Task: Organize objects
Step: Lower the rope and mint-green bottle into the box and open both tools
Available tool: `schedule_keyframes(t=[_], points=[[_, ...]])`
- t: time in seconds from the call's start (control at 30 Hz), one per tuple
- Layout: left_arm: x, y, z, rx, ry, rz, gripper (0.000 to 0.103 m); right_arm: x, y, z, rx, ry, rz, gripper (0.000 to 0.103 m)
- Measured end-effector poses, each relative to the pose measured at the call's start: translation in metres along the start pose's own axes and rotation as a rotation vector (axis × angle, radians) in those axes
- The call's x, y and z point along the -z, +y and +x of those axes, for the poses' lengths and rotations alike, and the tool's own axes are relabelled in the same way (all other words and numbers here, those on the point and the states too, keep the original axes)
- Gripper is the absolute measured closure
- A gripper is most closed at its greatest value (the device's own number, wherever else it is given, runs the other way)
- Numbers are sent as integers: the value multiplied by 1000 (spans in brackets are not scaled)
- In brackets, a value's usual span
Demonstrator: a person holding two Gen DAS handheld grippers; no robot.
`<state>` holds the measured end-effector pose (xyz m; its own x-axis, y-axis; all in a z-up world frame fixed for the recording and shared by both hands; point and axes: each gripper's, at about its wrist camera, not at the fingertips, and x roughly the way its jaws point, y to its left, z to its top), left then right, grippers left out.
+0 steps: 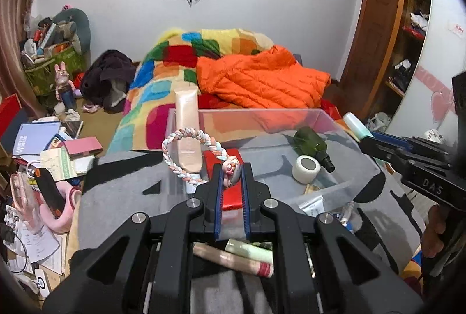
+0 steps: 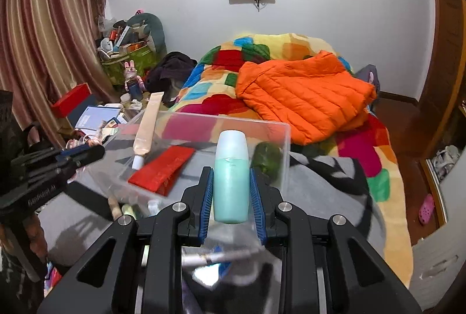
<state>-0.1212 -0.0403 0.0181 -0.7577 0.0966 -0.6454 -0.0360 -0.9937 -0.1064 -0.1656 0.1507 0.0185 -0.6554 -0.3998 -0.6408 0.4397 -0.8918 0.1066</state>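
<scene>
My left gripper (image 1: 231,168) is shut on the knot of a braided pastel rope ring (image 1: 186,151), which hangs up over the clear plastic bin (image 1: 343,183). My right gripper (image 2: 231,171) is shut on a pale teal bottle (image 2: 231,177) held upright above the bin's near wall (image 2: 279,139); it also shows at the right of the left wrist view, gripper (image 1: 370,140) and bottle (image 1: 356,124). Inside the bin lie a peach tube (image 1: 188,127), a red flat case (image 2: 163,168), a dark green bottle (image 1: 313,143) and a white tape roll (image 1: 305,168).
The bin sits on a grey and black blanket (image 1: 116,191) on the bed, with loose tubes (image 1: 233,258) in front of it. An orange jacket (image 2: 305,92) lies on the colourful quilt behind. Books, boxes and clutter (image 1: 43,145) crowd the floor at left.
</scene>
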Motion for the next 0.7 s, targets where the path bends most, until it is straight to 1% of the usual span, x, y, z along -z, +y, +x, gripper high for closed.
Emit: schedule_keyframes(t=[0.13,0.3,0.5,0.57,0.63,0.7], points=[[-3,0,19,18,51,-4,92,-8,-2,26,-30,51,27,80],[-2,-2,37,51,108,-6,92,-7,6,54,-34,116,6,80],[3,-7,37,58,112,16,91,2,15,71,-21,159,-18,80],[3,-8,34,66,110,21,87,5,17,70,-15,164,-27,80],[3,-10,31,63,101,25,79,5,20,67,3,158,-45,80],[4,-12,27,57,90,32,74,5,22,62,1,155,-62,79]])
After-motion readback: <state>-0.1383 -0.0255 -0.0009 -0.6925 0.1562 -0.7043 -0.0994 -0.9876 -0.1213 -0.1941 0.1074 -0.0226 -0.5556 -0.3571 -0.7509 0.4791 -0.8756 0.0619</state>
